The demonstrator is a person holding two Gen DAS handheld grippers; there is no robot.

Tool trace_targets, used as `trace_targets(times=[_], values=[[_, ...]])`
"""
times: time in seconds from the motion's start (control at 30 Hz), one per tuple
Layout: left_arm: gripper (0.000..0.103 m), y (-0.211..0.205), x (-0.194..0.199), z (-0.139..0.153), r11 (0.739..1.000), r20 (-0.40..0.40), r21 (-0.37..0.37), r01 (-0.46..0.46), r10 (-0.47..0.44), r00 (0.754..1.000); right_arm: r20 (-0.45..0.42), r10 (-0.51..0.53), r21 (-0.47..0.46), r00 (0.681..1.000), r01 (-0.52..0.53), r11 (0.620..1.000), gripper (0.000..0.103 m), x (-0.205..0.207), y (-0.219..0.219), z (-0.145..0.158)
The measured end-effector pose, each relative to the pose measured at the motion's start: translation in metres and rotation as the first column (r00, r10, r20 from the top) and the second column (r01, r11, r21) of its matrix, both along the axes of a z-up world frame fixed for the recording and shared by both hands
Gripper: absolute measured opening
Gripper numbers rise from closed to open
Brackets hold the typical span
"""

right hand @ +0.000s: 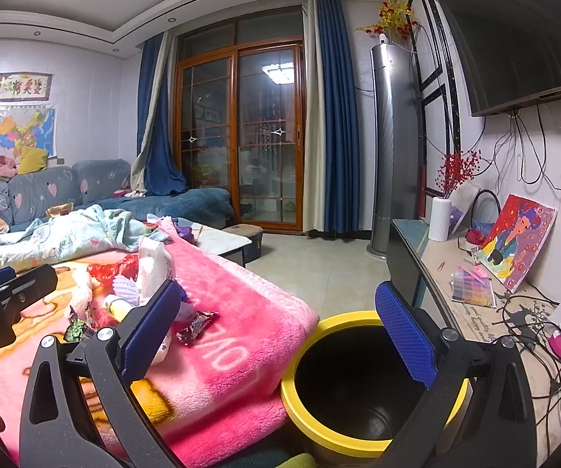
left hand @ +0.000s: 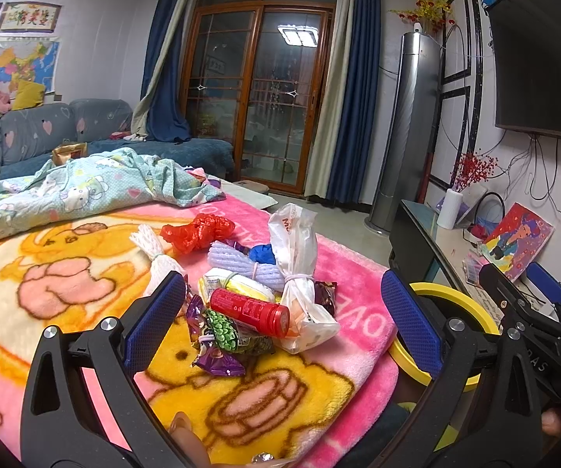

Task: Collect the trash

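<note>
Two grippers, left gripper (left hand: 282, 314) and right gripper (right hand: 278, 333), both jaws apart, empty. One red tube (left hand: 250, 309) mid-frame on pink blanket (left hand: 352, 284); one yellow-rimmed bin (right hand: 304, 366) touches blanket's lower-right edge.

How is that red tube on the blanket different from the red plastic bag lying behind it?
The red tube is a rigid cylinder lying on its side, with a printed label and a cap; the red plastic bag is soft, crumpled and knotted into a loose bundle. The tube rests on top of other wrappers in the pile, while the bag sits directly on the blanket, farther from the left gripper. Both are bright red and ungrasped.
</note>
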State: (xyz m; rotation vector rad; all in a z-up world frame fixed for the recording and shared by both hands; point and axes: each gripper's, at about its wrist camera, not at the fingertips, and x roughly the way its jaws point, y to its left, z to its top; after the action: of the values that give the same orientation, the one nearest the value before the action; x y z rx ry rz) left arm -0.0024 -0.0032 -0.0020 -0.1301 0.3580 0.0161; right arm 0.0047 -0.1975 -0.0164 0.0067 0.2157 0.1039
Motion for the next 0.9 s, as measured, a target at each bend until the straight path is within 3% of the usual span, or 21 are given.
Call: trace_targets(times=[0.33,0.57,0.9], values=[[0.092,0.000,0.001,-0.003,1.000,-0.002,-0.003,-0.007,0.007,1.000,-0.009,0.015,-0.002,1.000,-0.015,1.000,0.097,-0.001,0.001,-0.018],[0.092,0.015,0.003,-0.006,0.996,-0.026,-0.048,-0.071,0.070,0.997,-0.064,0.137,-0.005,0.988,-0.138,0.990,0.097,0.007,0.019,-0.017],[0.092,0.069,0.011,-0.004,0.974,-0.082,-0.101,-0.202,0.194,0.978,-0.172,0.293,-0.002,0.941,-0.298,0.955,0.097,0.033,0.067,-0.008]])
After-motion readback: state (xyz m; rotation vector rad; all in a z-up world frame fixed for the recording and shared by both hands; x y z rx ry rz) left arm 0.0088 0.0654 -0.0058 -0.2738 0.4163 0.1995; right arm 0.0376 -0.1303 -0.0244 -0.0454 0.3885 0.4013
